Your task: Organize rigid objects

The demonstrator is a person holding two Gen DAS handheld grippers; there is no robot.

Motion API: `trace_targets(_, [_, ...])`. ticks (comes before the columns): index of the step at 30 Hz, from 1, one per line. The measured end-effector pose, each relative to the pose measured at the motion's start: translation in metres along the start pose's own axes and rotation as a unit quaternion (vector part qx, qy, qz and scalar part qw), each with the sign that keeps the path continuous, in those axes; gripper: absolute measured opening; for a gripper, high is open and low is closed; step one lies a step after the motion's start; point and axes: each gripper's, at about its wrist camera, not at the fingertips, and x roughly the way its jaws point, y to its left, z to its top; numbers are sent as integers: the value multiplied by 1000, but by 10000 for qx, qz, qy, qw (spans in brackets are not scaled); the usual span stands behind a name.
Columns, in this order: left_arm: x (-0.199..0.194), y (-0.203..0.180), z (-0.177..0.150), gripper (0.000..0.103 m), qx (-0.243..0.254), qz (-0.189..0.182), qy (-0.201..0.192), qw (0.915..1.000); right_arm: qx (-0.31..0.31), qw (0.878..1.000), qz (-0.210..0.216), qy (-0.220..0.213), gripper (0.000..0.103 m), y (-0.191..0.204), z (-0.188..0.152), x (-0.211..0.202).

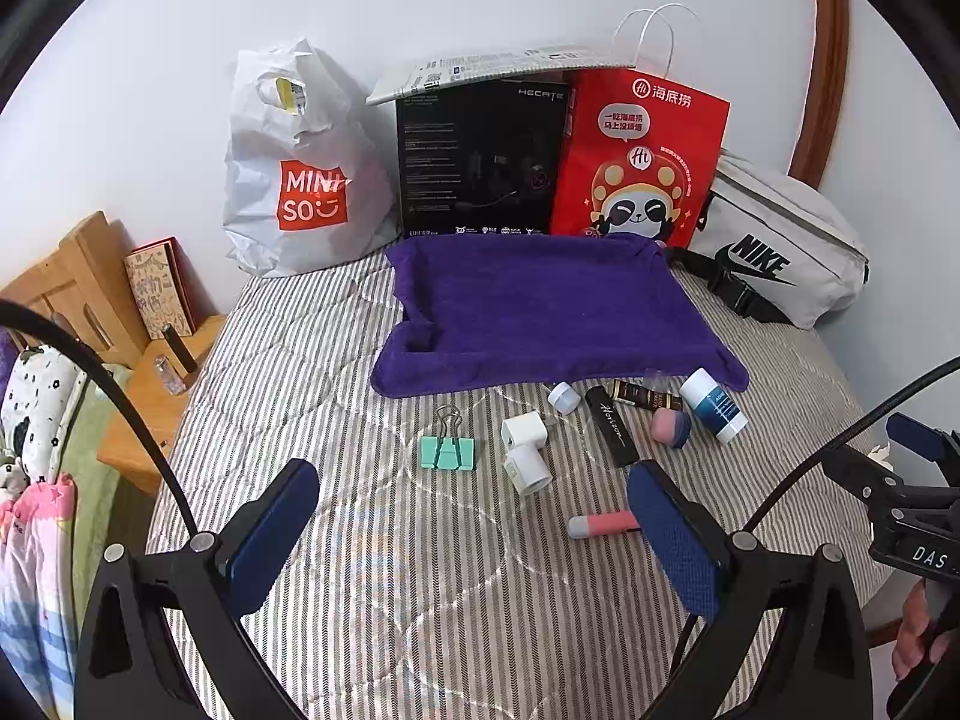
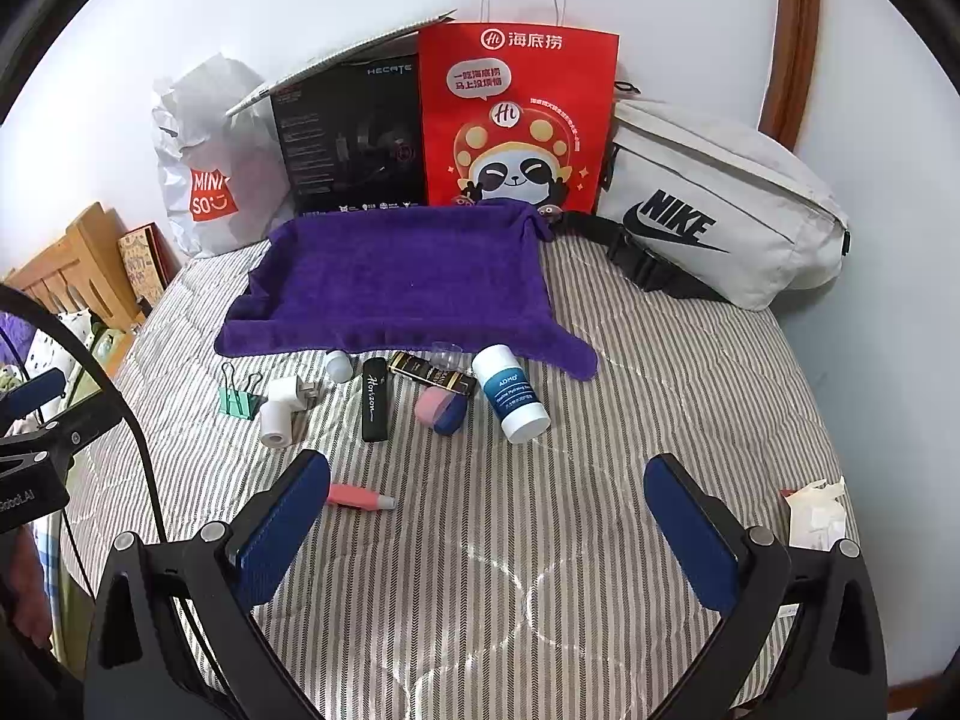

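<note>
Nothing picked yet; both my claws, left gripper (image 1: 474, 531) and right gripper (image 2: 486, 525), gape wide and empty over the bed (image 2: 690, 396). Pink tube (image 1: 603, 524) lies nearest, long axis left-right, grey cap pointing left. Next probably: straddle it crosswise, carry to the far purple towel (image 1: 540, 306).

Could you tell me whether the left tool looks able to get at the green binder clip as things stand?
Probably yes. The left tool is open and holds nothing, the binder clip lies alone on the bedspread just ahead of it, and nothing stands between them.
</note>
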Motion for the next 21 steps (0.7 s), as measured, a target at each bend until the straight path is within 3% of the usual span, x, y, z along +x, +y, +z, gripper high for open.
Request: trace_targets(21, [-2,3,-2,103,-7,13,30,10000,-7,10000,10,-31,103,2,0,-7])
